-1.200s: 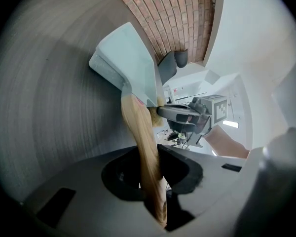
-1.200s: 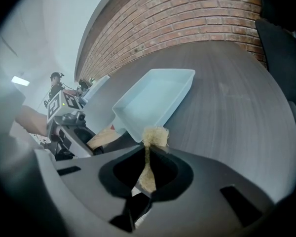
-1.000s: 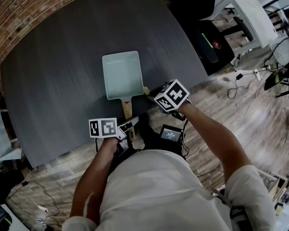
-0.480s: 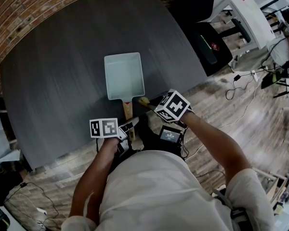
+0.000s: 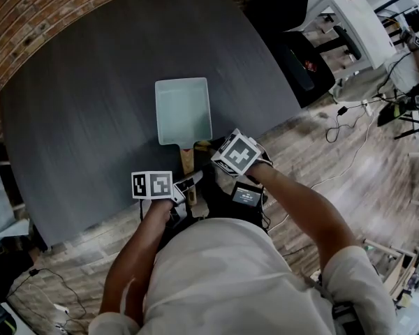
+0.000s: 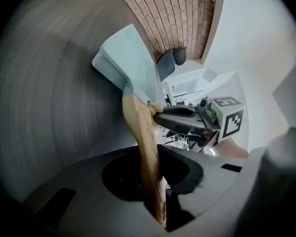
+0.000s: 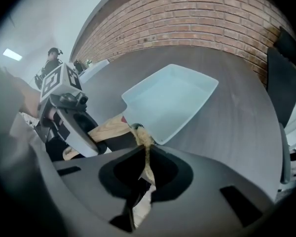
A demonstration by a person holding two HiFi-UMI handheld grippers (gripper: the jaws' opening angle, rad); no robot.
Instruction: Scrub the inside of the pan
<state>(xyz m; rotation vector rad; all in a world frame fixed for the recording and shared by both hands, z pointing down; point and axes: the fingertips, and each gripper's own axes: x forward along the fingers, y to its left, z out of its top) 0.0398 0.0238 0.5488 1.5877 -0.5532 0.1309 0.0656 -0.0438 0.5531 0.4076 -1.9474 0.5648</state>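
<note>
Pan [image 5: 184, 110] sat on the table [image 5: 77, 117], its wooden handle [image 5: 187, 160] at six o'clock pinched by the left tool [image 6: 158, 207], while the right tool [image 7: 140, 201] at the pan's five o'clock pinched a tan scrub pad [image 7: 147, 168].

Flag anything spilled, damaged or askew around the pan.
Nothing stands out. The pan sits empty on the table, no spill visible; the left gripper grips its wooden handle, and the right gripper holds a tan scrubber beside its near corner.
</note>
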